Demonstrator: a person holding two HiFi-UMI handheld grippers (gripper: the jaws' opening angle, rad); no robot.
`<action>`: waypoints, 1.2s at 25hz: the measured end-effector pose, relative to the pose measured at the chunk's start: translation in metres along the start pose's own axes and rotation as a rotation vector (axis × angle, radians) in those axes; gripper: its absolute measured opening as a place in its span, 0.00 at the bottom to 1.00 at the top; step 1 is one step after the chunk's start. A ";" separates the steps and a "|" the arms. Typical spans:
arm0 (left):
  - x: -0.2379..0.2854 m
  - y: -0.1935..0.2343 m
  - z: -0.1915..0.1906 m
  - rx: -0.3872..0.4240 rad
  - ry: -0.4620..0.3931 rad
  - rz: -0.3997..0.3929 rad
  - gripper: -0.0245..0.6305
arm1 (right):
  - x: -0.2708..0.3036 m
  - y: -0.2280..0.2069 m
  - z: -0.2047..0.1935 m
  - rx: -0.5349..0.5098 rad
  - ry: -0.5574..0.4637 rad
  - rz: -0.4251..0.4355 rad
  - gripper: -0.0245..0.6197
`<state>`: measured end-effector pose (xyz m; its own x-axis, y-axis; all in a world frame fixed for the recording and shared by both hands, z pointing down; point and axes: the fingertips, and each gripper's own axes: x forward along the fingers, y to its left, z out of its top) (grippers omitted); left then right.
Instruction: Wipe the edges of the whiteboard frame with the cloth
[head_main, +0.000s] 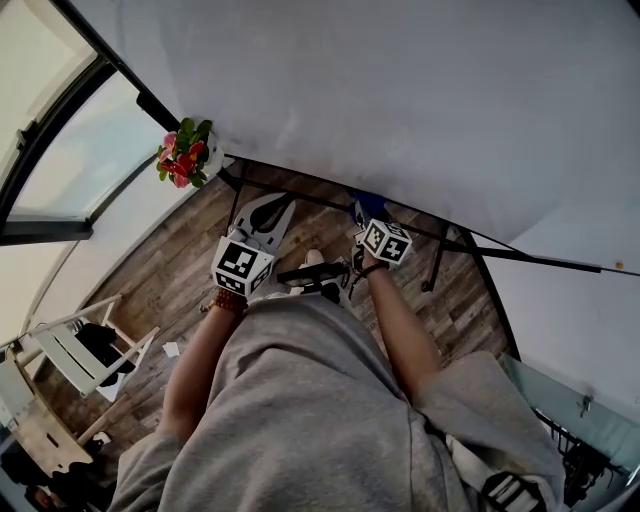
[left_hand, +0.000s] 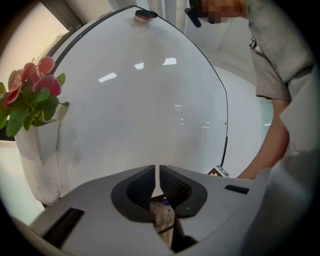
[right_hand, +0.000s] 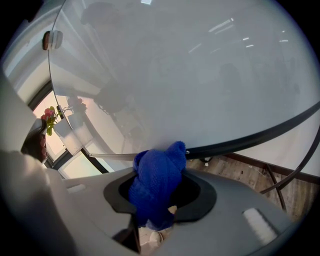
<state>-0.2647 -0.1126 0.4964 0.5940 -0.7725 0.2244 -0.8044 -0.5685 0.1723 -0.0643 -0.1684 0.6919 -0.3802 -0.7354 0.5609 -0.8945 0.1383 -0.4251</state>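
We reach both bare forearms forward and down, left arm (head_main: 195, 370) and right arm (head_main: 400, 330) nearly parallel, with the grippers side by side and near each other. Our left gripper (left_hand: 157, 175) has its jaws drawn to a thin slit with nothing between them. Our right gripper (right_hand: 160, 182) is clamped on a blue cloth (right_hand: 156, 167). A beaded bracelet (head_main: 228, 300) circles the left wrist.

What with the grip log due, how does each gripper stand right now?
Left gripper: jaws shut, holding nothing.
Right gripper: jaws shut on the blue cloth.
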 end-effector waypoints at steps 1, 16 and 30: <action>-0.002 0.001 -0.001 -0.003 0.001 0.000 0.09 | 0.002 0.003 0.000 0.000 -0.002 0.006 0.27; -0.031 0.033 -0.010 -0.023 0.006 0.024 0.09 | 0.026 0.044 -0.008 0.021 0.009 0.033 0.27; -0.049 0.058 -0.015 -0.038 0.016 0.048 0.09 | 0.051 0.082 -0.017 0.022 0.042 0.073 0.27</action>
<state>-0.3405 -0.1034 0.5099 0.5553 -0.7936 0.2487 -0.8312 -0.5197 0.1975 -0.1610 -0.1837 0.6979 -0.4538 -0.6955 0.5571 -0.8591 0.1756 -0.4807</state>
